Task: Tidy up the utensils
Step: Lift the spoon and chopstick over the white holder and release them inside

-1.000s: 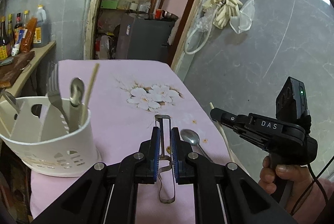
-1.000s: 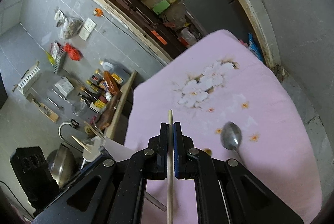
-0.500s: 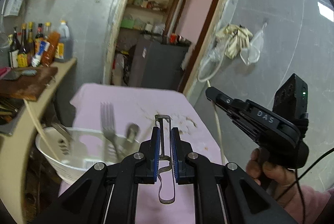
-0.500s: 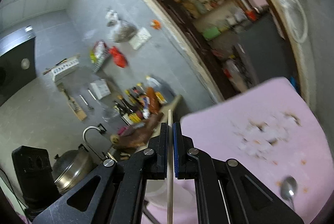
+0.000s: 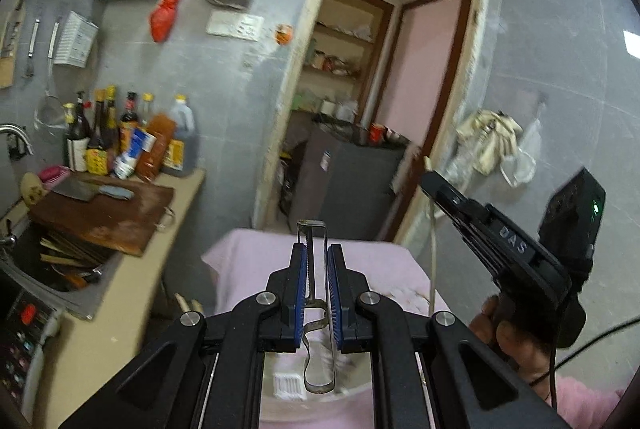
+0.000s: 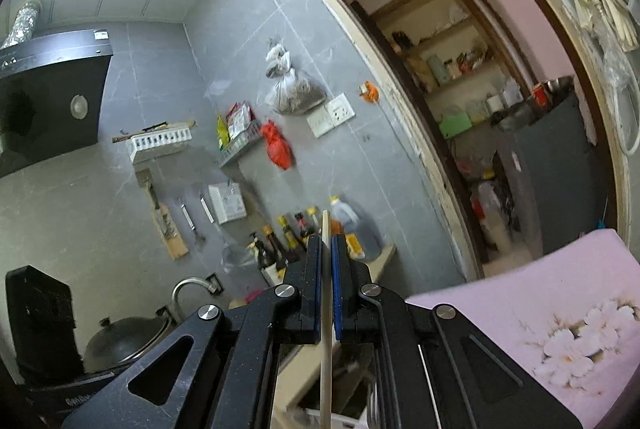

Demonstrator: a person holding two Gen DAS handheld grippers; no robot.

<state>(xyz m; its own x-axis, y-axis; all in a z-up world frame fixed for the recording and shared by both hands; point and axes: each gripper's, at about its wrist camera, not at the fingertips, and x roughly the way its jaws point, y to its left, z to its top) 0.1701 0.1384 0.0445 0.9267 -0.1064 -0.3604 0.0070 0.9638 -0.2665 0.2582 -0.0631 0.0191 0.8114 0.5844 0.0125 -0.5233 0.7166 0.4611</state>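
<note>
My left gripper point(image 5: 317, 253) is shut on a metal peeler point(image 5: 314, 309) and holds it upright, its lower loop hanging over the white utensil holder point(image 5: 288, 387) seen blurred below. My right gripper point(image 6: 327, 249) is shut on a pale wooden chopstick point(image 6: 325, 357) held upright; the holder's rim point(image 6: 340, 419) shows blurred beneath it. The right gripper also shows in the left wrist view point(image 5: 430, 185), raised at the right with the chopstick point(image 5: 432, 261) hanging down from it. The spoon is out of view.
The table has a pink flowered cloth point(image 6: 560, 309). A counter point(image 5: 120, 309) at the left carries a cutting board with a cleaver point(image 5: 104, 213) and several bottles point(image 5: 132, 145). A sink with dishes point(image 5: 60, 261) lies beside it. A doorway point(image 5: 380, 109) is behind.
Both grippers have lifted and tilted up, so the views swing from the tabletop to the wall. The holder has slid from the left to under the left gripper. The spoon has left view.
</note>
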